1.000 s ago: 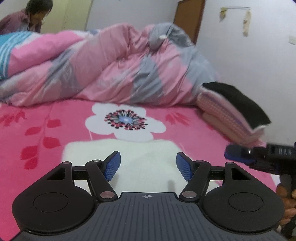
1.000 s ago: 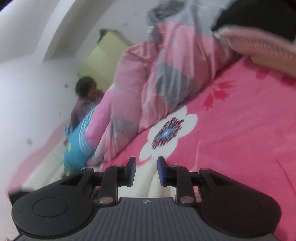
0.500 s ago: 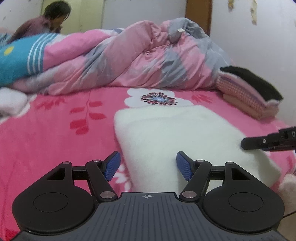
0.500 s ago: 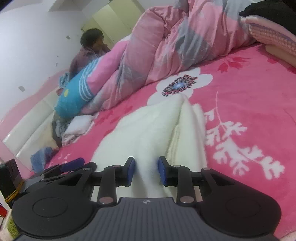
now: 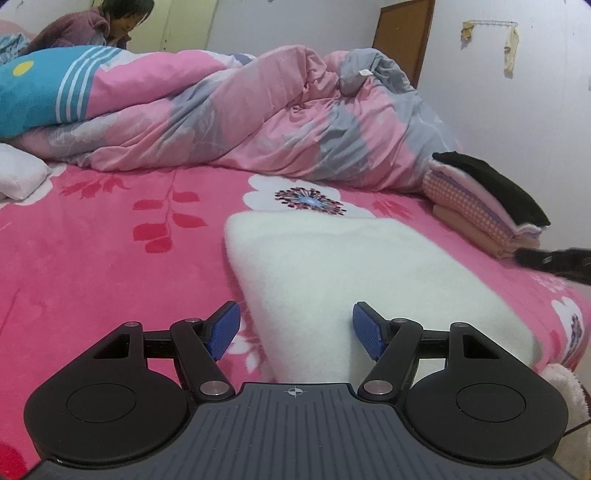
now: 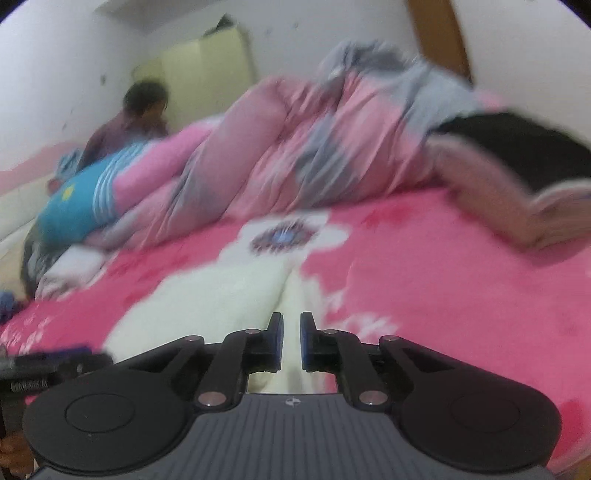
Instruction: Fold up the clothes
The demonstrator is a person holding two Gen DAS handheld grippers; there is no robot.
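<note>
The right gripper (image 6: 291,338) is pinching a fold of the cream fleece garment (image 6: 221,295); its jaws have just been closing, and a narrow ridge of the fleece is standing between the blue pads, which are nearly together. That view is blurring with motion. The left gripper (image 5: 295,330) is hovering with its jaws spread wide, the pads gripping nothing; the near left corner of the cream fleece garment (image 5: 351,266) is lying under and between them, and I cannot tell whether either pad is touching the cloth. The garment is lying folded into a thick slab on the pink flowered bedspread (image 5: 92,240), near the close edge of the bed and right of its middle. In the left wrist view, the dark tip of the right gripper (image 5: 554,258) is showing at the right edge, just beyond the garment's right side. Farther right, a stack of folded clothes (image 5: 476,210) is sitting on the bedspread, a black piece on top of pink checked ones. Across the far side of the bed, a pink and grey quilt (image 5: 258,122) is lying bunched up, with a blue striped cushion (image 5: 40,92) at its left end. Beyond it, at far left, another person (image 5: 92,26) is leaning over the bed.
</note>
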